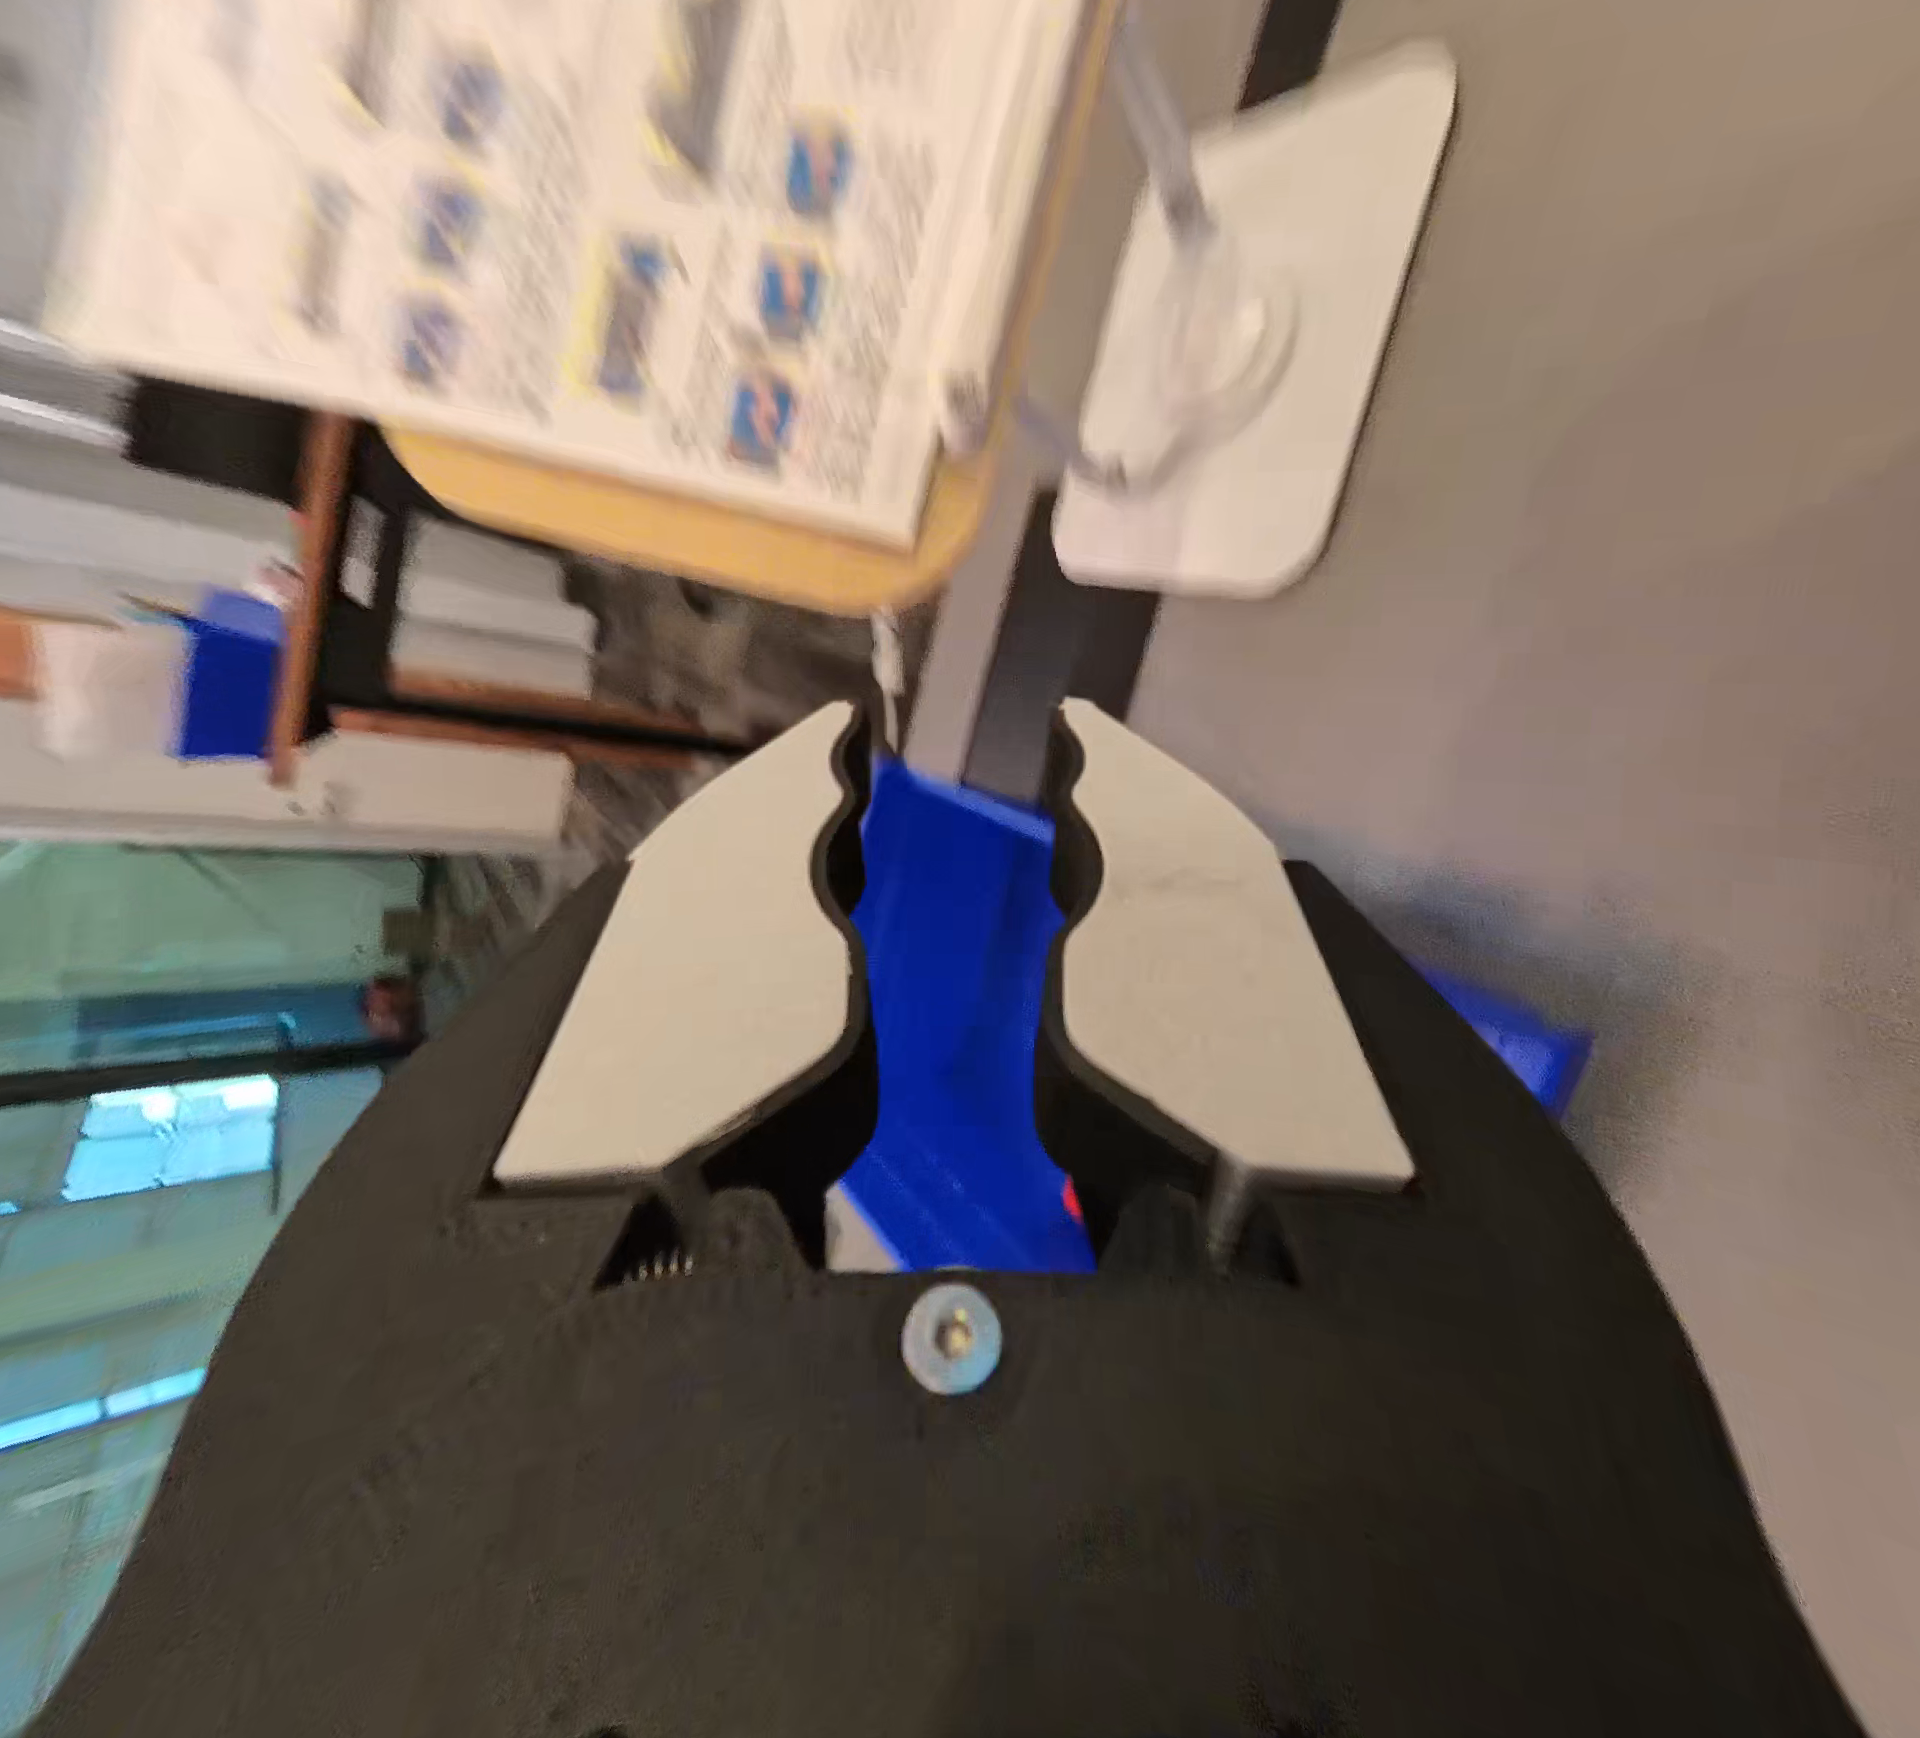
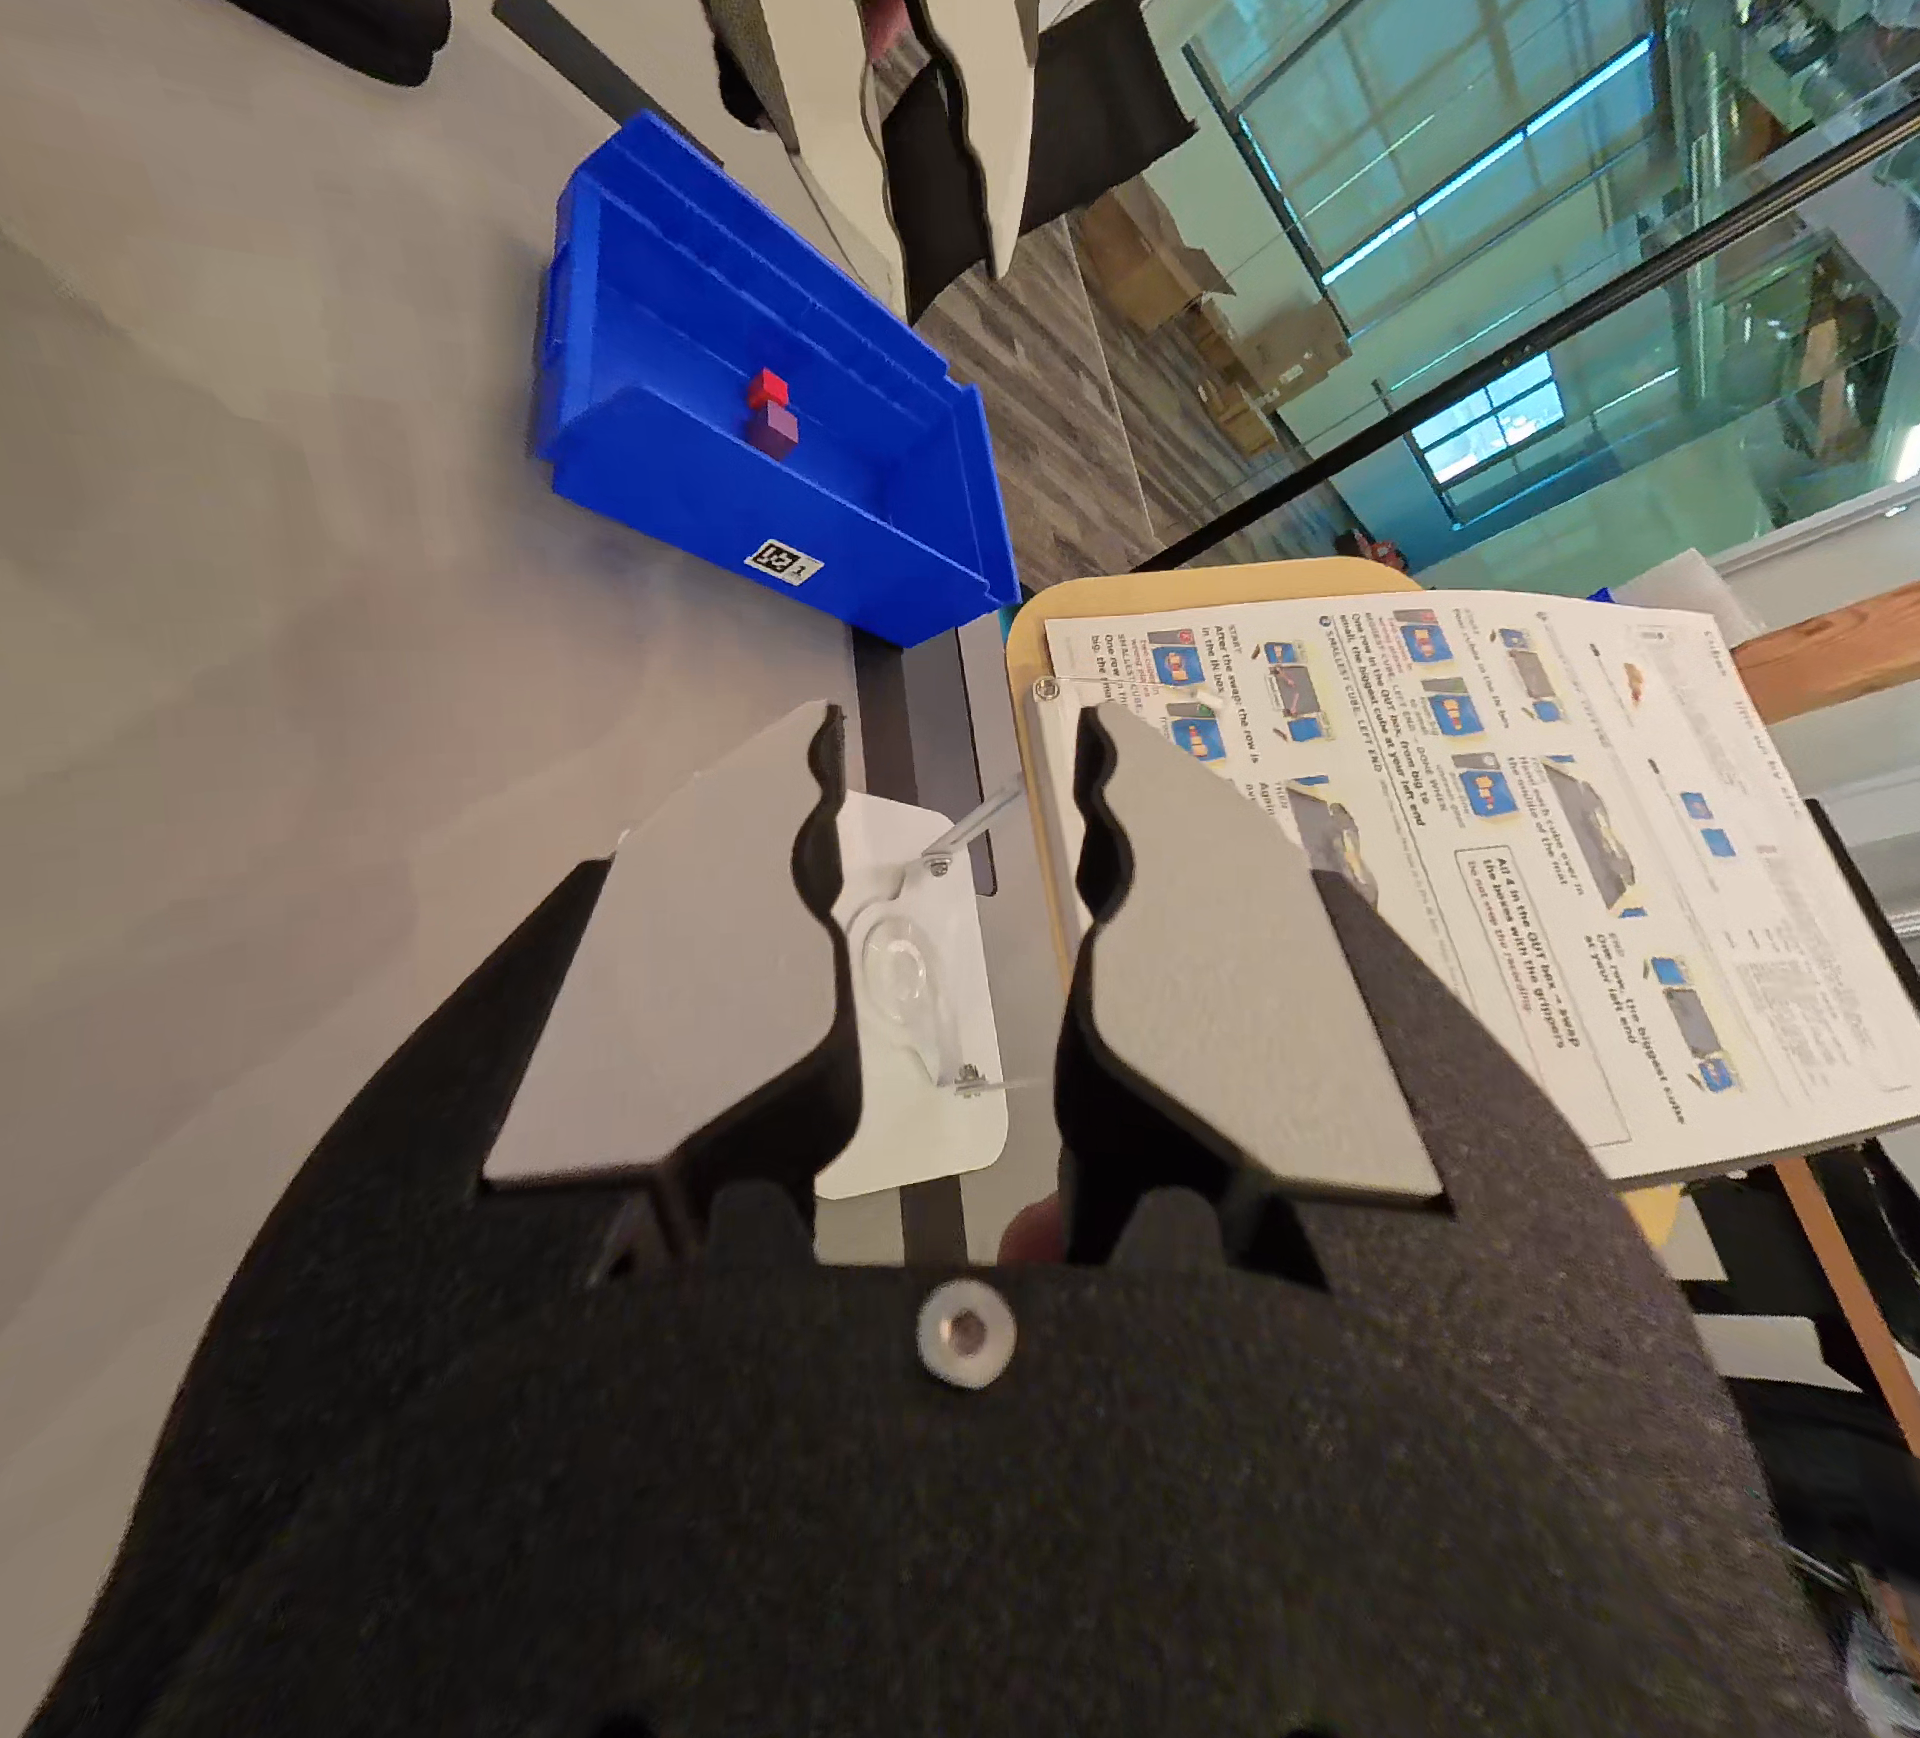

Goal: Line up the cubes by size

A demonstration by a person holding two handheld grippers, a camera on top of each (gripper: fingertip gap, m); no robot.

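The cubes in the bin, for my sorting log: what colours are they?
One cube is red, the other cube purple, inside the blue bin; right wrist view shows them best.

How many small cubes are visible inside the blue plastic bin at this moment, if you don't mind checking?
2: a small red cube and a small purple cube touching it, mid-floor in the blue plastic bin. The bin's walls may hide others.

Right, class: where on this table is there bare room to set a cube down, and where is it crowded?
The broad grey table beside the blue bin is bare. The bin floor is free either side of the red cube and purple cube. Crowded: around the white stand base and clipboard.
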